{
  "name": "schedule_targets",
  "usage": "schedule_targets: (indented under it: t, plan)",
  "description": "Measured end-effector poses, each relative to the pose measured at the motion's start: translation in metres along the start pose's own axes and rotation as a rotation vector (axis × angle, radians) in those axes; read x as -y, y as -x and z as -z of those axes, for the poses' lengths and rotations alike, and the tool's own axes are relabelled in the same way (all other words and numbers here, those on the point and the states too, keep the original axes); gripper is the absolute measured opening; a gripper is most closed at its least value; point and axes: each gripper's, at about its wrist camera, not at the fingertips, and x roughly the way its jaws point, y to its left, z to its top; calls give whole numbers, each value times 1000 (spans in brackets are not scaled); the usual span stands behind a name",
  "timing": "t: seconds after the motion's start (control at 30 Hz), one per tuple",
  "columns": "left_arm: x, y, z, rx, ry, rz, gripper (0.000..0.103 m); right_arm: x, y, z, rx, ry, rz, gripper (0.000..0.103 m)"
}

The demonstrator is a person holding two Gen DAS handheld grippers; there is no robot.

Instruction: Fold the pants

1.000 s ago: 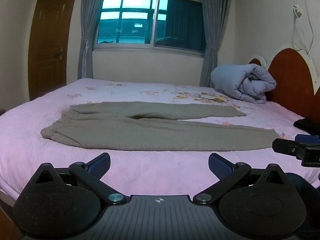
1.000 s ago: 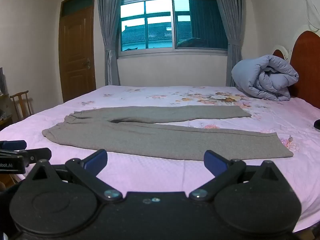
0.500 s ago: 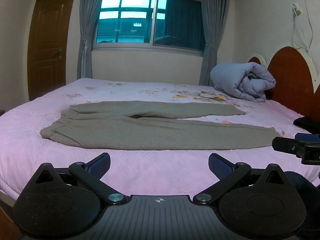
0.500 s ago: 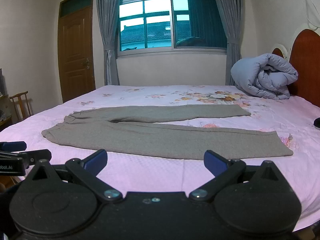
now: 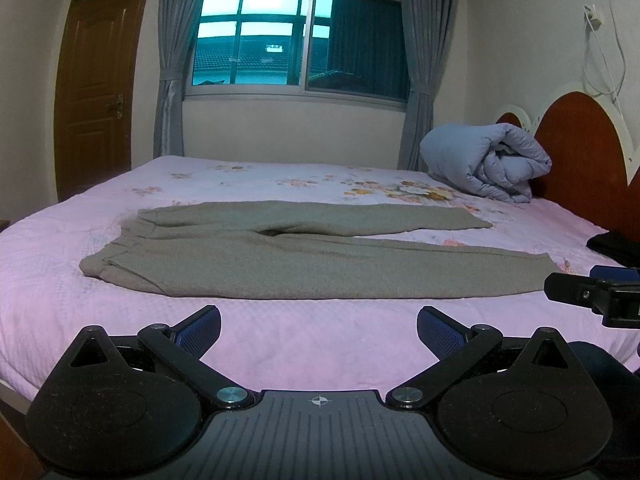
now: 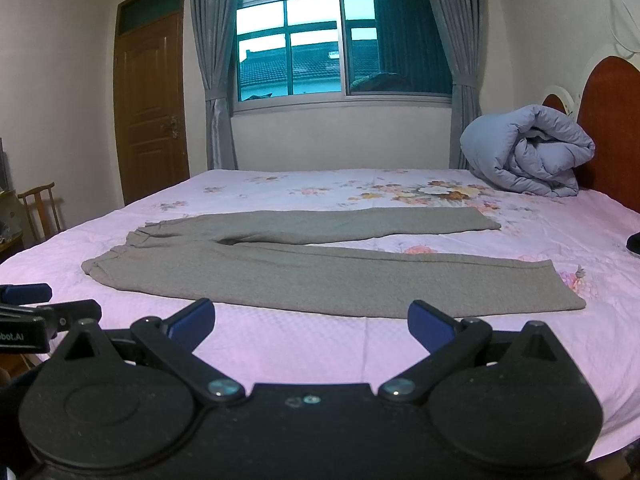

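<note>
- The pants point(image 5: 304, 258) lie spread flat on the pink bed point(image 5: 304, 336), unfolded, long axis running left to right across both views — waistband to the left, cuffs to the right, the two legs parting in a narrow V.
- The left hand-held gripper point(image 5: 319, 330) is released, its blue pads wide apart, holding nothing; it hovers over bare sheet short of the near leg's edge, roughly level with the waist-to-knee stretch.
- The right hand-held gripper point(image 6: 311, 324) is likewise spread and empty, also short of the near edge, facing the middle of the near leg with the cuff point(image 6: 560, 288) off to its right.
- The garment is ahead of both, so the coming reach is forward. By their sides, the left is nearer the waistband point(image 5: 108, 254) and the right nearer the cuffs.
- My reading: folding has not started — the first move likely lays one leg over the other.
- A rolled blue quilt point(image 6: 528, 152) sits by the headboard, well apart from the pants.
</note>
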Motion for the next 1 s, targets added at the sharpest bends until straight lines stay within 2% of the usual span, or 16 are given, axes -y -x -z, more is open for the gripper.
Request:
schedule_targets:
  t: [1.0]
  plan:
    - [-1,-1,1,-3,2,1,103,1,0,-1,-4,-1,1,97]
